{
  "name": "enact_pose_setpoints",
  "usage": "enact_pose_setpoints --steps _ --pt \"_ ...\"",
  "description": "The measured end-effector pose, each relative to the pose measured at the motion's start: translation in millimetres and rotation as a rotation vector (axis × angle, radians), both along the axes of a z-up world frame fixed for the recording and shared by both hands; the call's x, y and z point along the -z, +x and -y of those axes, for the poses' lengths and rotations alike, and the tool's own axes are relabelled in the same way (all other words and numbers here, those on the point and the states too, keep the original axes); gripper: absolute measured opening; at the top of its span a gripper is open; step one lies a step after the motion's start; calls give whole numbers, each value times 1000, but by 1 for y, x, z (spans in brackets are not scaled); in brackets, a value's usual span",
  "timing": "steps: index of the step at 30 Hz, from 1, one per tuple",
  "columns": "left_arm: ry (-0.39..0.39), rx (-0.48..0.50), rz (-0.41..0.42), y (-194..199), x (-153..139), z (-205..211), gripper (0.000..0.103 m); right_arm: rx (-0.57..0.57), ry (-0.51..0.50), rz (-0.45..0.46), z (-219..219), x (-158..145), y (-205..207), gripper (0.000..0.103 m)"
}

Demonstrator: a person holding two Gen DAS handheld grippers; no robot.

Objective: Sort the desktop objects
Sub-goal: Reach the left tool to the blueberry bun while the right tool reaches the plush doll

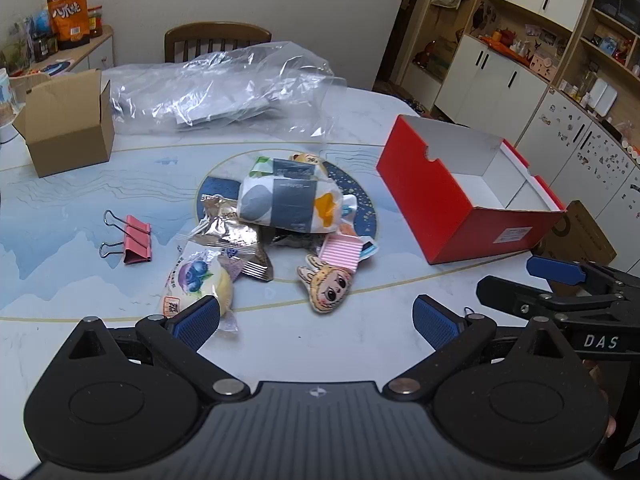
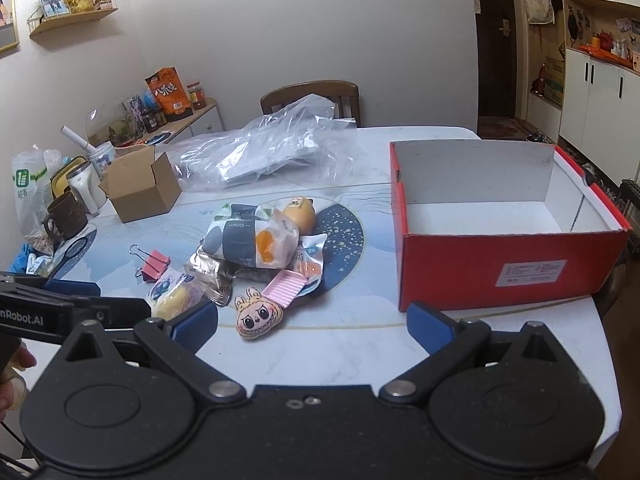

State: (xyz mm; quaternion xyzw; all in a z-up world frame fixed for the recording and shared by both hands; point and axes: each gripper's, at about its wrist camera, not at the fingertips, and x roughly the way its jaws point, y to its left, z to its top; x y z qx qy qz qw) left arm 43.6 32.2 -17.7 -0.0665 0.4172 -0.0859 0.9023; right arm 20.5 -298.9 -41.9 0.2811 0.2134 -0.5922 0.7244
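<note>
left gripper: jaws spread wide, nothing between them; hovers above the near edge of the surface, pitched down toward the pile.
right gripper: jaws released and empty, held just beside the left one, facing the same pile.
plush doll: nearest loose item, face up, clear of the rest except the pink ridged card touching its far side.
blueberry bun packet: partly hidden behind the left gripper's left finger.
pink binder clip: lies alone, left of the pile.
pile centre: foil snack pouch under a wrapped tissue pack; a round yellow toy sits behind.
red box: open, empty, on the right side of the surface, well apart from the pile.
cardboard box: small, open, at far left.
step in hand: judged as the start; no item sorted yet.
next move: likely descend on the plush doll, close across its body, carry it to a box.
far surface: crumpled clear plastic bag, then a wooden chair.
room: white cabinets at right; snack-laden sideboard at left.
</note>
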Motion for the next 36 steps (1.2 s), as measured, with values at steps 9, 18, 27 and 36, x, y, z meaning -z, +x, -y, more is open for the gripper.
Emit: enact_pose_setpoints --steps 9,18,27,36 --pt "33 0 -3 25 16 -26 103 -14 38 -26 26 25 26 97" --pt "69 -1 -21 54 50 -54 103 -21 90 -61 50 53 55 93" --pt "86 37 -43 74 75 -69 103 14 144 -99 74 81 77 89" --pt "83 78 -94 87 95 -72 93 47 195 -125 92 97 90 83"
